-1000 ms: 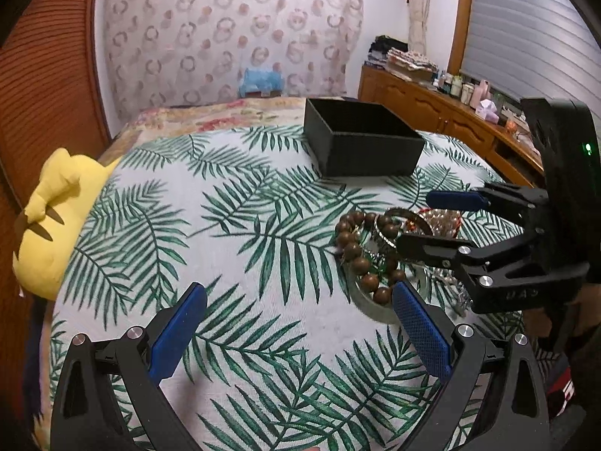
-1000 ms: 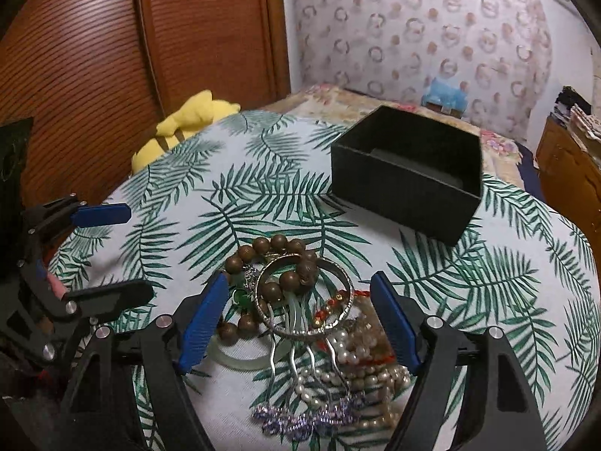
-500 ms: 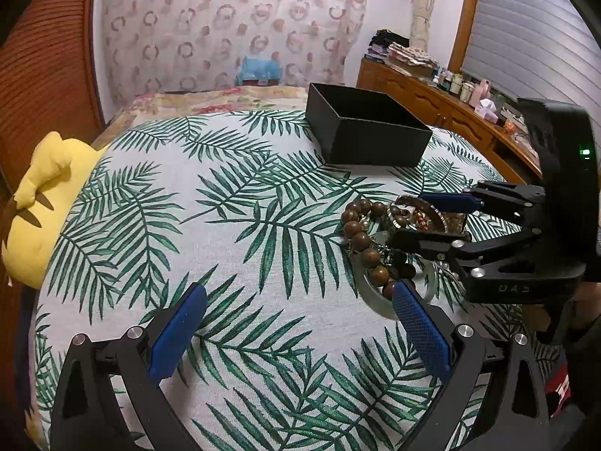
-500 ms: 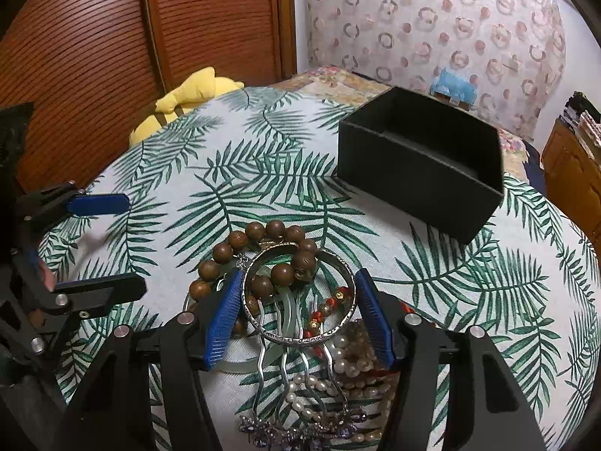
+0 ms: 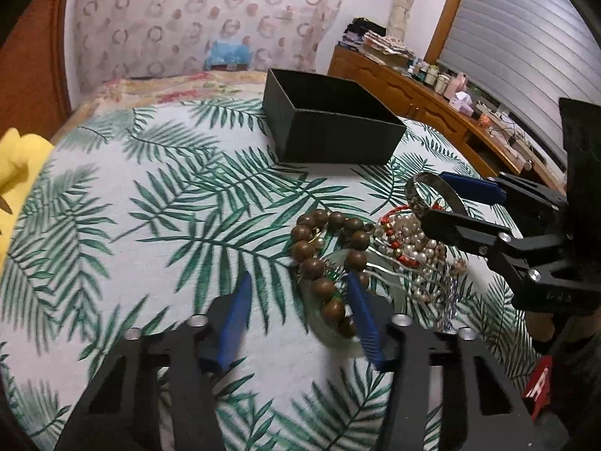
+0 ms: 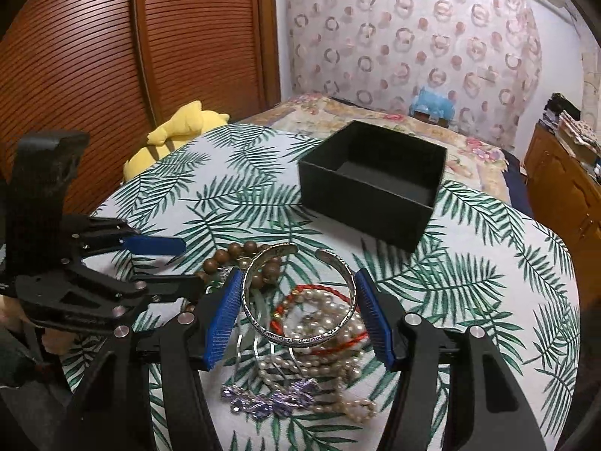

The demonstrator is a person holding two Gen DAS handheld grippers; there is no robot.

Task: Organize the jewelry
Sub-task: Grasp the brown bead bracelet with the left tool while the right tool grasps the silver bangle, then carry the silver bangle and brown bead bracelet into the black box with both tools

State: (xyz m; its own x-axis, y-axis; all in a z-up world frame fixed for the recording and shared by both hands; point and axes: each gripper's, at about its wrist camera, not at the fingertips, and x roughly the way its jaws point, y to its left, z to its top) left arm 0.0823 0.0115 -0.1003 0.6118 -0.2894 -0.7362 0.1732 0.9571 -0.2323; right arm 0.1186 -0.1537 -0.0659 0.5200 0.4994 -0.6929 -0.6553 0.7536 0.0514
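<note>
A pile of jewelry lies on the palm-leaf cloth: a brown wooden bead bracelet [image 5: 319,259], pearl strands [image 6: 319,323], a red cord [image 6: 285,304], a purple hair comb [image 6: 270,402]. My right gripper [image 6: 298,300] is shut on a silver cuff bangle [image 6: 259,319] and holds it just above the pile; it also shows in the left wrist view [image 5: 435,203]. My left gripper [image 5: 300,300] is open, with the bead bracelet between its fingers. The open black box [image 6: 372,191] stands empty beyond the pile.
A yellow plush toy [image 6: 176,131] lies at the cloth's far left edge. A wooden dresser [image 5: 432,101] with bottles runs along the right wall. A wooden wardrobe [image 6: 150,56] stands at the left.
My right gripper has closed on the silver bangle and lifted it off the pile. My left gripper has narrowed and moved right, over the bead bracelet.
</note>
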